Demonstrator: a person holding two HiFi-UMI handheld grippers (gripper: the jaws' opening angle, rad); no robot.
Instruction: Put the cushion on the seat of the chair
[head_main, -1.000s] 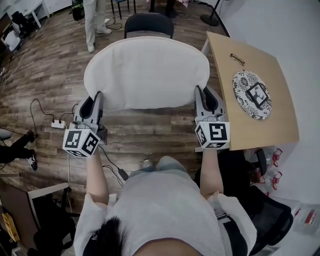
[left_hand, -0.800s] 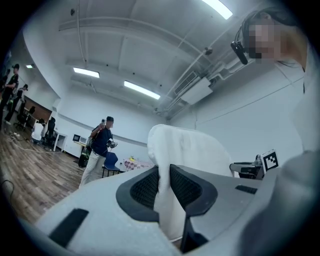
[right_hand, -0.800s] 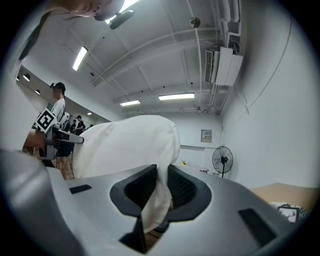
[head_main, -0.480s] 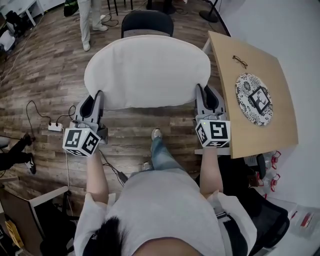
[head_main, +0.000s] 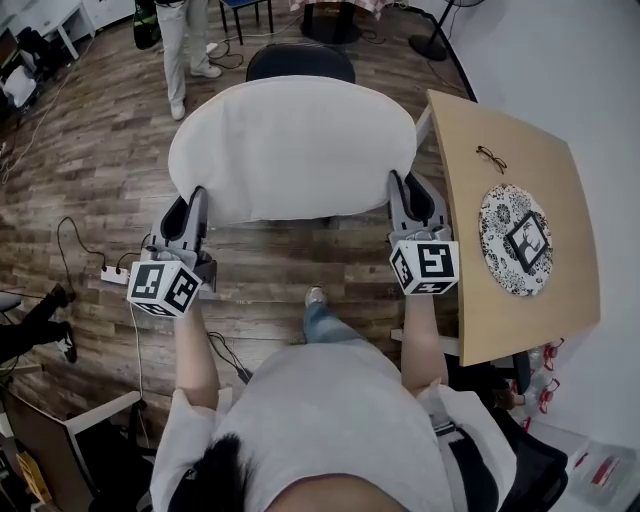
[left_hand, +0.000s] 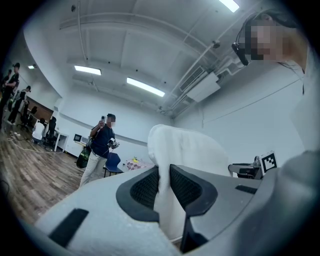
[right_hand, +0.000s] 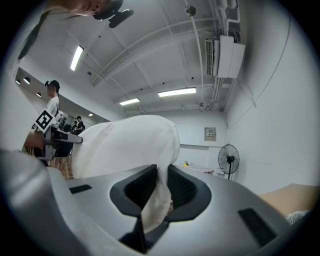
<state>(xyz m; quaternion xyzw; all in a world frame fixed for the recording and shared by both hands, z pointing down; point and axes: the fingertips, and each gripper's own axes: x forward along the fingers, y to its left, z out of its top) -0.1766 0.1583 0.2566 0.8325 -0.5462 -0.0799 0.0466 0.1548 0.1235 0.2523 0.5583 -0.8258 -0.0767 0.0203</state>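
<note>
A wide white cushion (head_main: 292, 145) hangs level in the air between my two grippers, over the wooden floor. My left gripper (head_main: 196, 200) is shut on its near left edge; the white cloth (left_hand: 172, 165) is pinched between the black pads. On the near right edge my right gripper (head_main: 398, 190) is shut as well, and the cushion (right_hand: 127, 145) fills the view beyond its pads. A dark chair (head_main: 300, 62) stands just beyond the cushion's far edge; most of its seat is hidden behind the cushion.
A tan table (head_main: 520, 220) stands at the right with a patterned round plate (head_main: 520, 238) and a pair of glasses (head_main: 490, 157) on it. A person (head_main: 185, 45) stands at the far left. Cables and a power strip (head_main: 115, 275) lie on the floor at left.
Both grippers have carried the cushion forward toward the dark chair, still holding it. The table has slid back along the right side as the person steps forward.
</note>
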